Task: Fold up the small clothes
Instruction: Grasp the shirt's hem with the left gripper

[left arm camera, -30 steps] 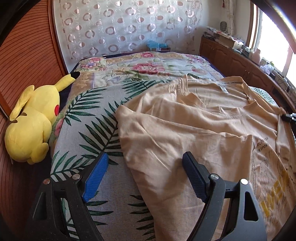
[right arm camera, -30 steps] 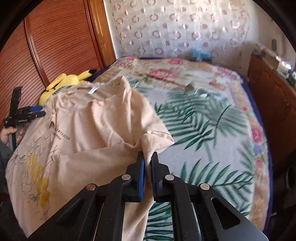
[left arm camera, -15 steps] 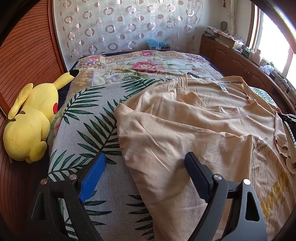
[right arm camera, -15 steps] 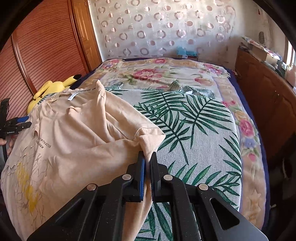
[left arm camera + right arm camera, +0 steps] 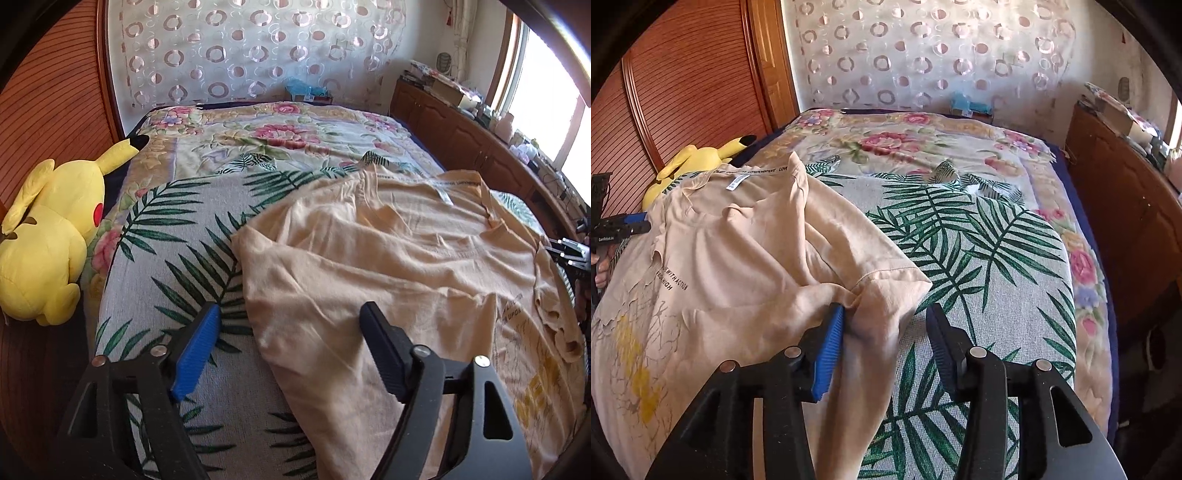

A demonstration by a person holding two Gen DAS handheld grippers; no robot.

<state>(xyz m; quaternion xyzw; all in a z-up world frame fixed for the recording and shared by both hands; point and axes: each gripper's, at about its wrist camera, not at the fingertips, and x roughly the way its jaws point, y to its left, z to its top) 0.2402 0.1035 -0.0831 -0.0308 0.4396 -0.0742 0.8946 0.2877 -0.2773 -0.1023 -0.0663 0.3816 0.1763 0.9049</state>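
A beige T-shirt (image 5: 369, 258) with a yellow print lies spread on the leaf-patterned bed cover (image 5: 166, 236). My left gripper (image 5: 290, 317) hovers over the shirt's left edge. Its jaws are wide apart and closing, with the cloth's edge below and between them, not pinched. In the right wrist view the T-shirt (image 5: 746, 266) has its sleeve folded in. My right gripper (image 5: 884, 314) is opening, with the sleeve loose between the jaws and resting against the left blue pad (image 5: 831, 339). Each gripper shows small at the edge of the other's view.
A yellow plush toy (image 5: 48, 243) lies at the bed's left edge beside a wooden slatted door (image 5: 48, 92). A wooden cabinet (image 5: 1126, 206) with clutter on top runs along the right side. The floral blanket (image 5: 905, 140) covers the far half of the bed.
My right gripper's jaws have parted and let go of the sleeve, which now lies on the bed. The left jaws have drawn slightly closer together.
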